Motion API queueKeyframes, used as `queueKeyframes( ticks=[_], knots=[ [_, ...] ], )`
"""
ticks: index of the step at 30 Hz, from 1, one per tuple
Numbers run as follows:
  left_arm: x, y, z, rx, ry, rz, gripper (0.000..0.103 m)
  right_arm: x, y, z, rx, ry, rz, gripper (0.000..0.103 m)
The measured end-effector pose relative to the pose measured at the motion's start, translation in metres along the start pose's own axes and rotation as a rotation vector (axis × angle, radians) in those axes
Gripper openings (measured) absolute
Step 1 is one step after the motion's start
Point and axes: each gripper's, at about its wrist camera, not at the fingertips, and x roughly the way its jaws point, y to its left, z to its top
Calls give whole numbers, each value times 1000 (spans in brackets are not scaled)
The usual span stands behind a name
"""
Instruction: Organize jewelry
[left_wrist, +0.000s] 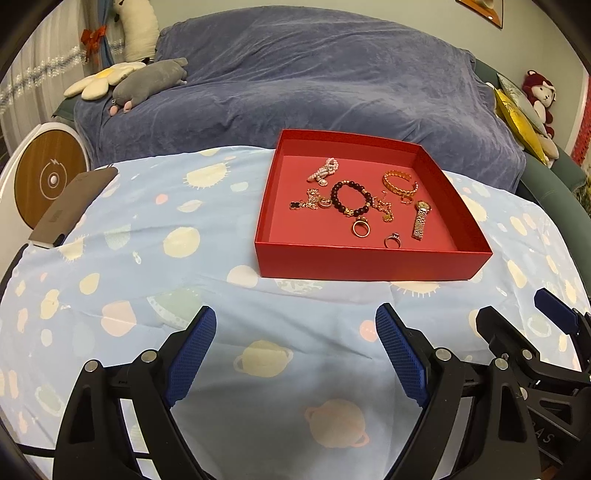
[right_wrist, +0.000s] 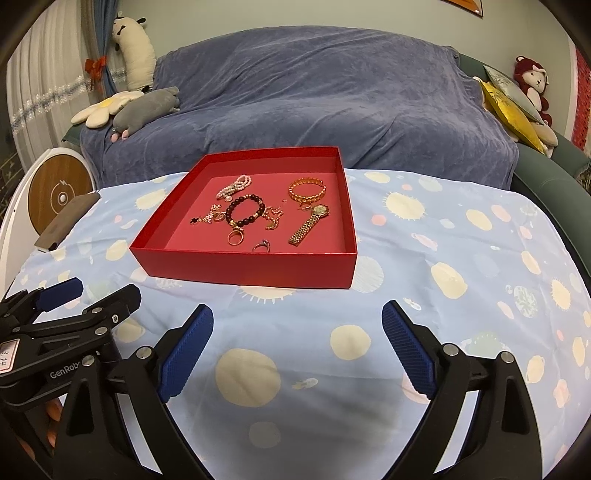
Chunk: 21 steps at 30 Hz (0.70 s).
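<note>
left gripper (left_wrist: 295, 354): jaws released, empty | right gripper (right_wrist: 297, 350): jaws released, empty | red box (left_wrist: 369, 264): jewelry loose inside | advice: approach each piece separately, avoid snagging chains

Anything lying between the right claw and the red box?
Nothing: in the right wrist view only bare patterned cloth lies between the open right claw and the red box. All the jewelry sits inside the box.
</note>
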Motion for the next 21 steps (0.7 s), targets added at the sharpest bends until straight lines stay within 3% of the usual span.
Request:
queueKeyframes(
  ticks=[21],
  knots=[
    [-1, -12, -3, 37, -20, 48, 86, -3, -9, -6, 19, 5, -23, 92]
  ],
)
